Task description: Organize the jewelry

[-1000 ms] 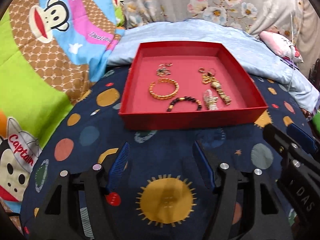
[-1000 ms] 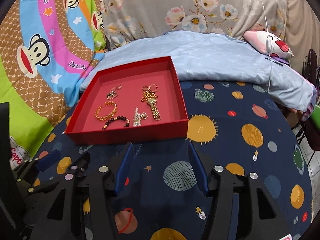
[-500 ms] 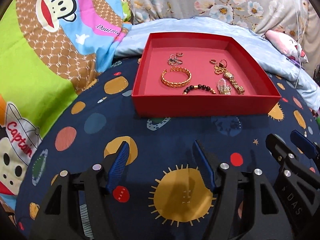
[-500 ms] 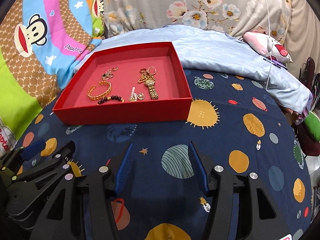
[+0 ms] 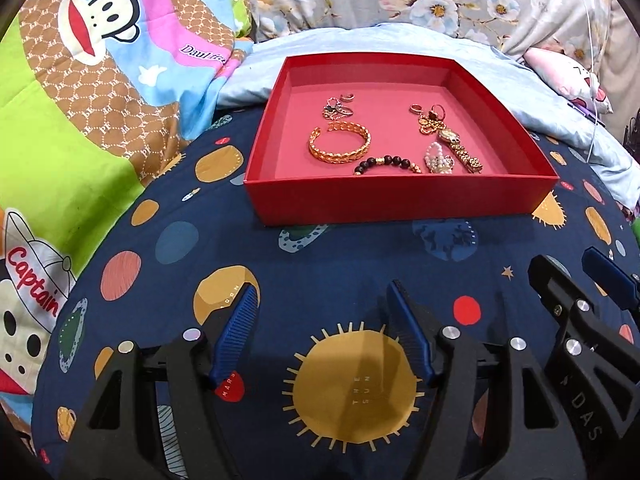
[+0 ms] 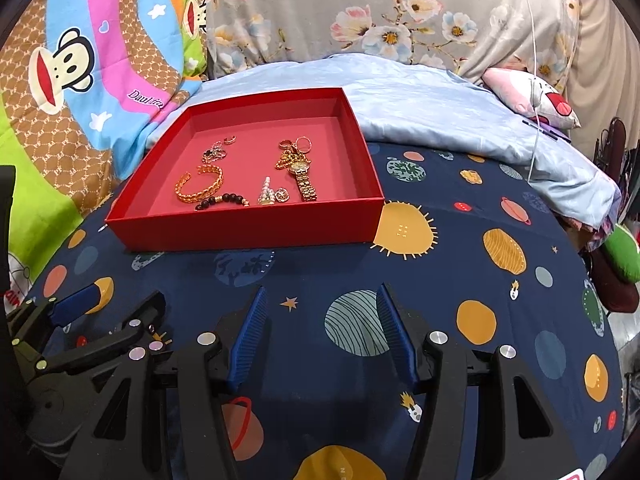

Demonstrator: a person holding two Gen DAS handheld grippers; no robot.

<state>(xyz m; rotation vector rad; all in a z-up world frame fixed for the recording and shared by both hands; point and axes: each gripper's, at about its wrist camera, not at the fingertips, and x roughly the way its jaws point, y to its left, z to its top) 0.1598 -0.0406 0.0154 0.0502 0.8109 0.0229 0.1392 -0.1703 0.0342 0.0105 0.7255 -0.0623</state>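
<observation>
Left wrist view: your left gripper (image 5: pixel 324 330) hangs released at lower centre; your right gripper (image 6: pixel 320 328) is likewise spread. Bare planet-print bedcover (image 5: pixel 360 252) separates both from the red tray (image 5: pixel 400 200), upper centre, holding the jewelry (image 5: pixel 339 143).

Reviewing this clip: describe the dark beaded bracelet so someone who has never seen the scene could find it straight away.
Find the red tray on the navy planet-print cover. Along its near wall, right of the gold cuff bangle and left of the small pearl piece, lies the beaded bracelet. It is the only dark piece, a curved string of round beads with a few gold ones.
</observation>
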